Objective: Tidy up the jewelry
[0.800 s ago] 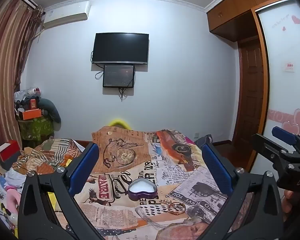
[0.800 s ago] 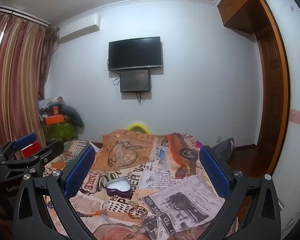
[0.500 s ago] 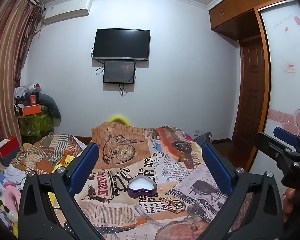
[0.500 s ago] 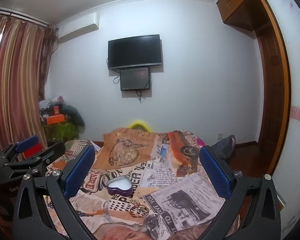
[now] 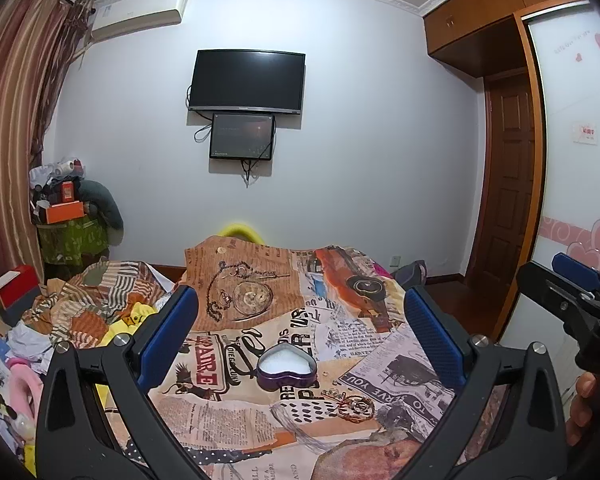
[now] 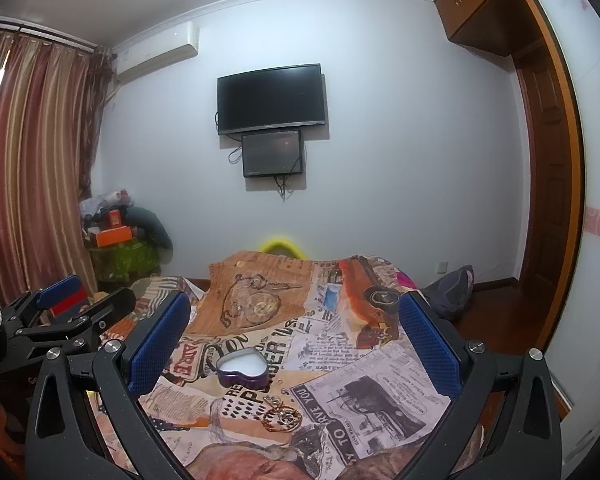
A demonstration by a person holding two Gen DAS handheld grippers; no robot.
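The purple heart-shaped tin (image 5: pixel 286 368) is sitting open on the bed, its white lining showing, and it is lying ahead of and between the spread fingers of the left gripper (image 5: pixel 299 328) without touching them. Just in front of the tin, toward the cameras, a small tangle of gold-coloured jewelry (image 5: pixel 354 402) is resting on the cover. From the right wrist view, the same tin (image 6: pixel 242 368) and jewelry (image 6: pixel 281 416) are lying between the pads of the right gripper (image 6: pixel 294 330), nearer its left finger.

Both grippers are standing wide open and are gripping nothing. They are hovering side by side above the near part of the bed, pointing toward the far wall; the right gripper is showing at the right edge of the left wrist view.

The bed is wearing a newspaper-print quilt cover (image 5: pixel 260 320). A wall-mounted television (image 5: pixel 247 81) is hanging over a smaller screen (image 5: pixel 242 137), with striped curtains (image 6: pixel 32 160) on the left.
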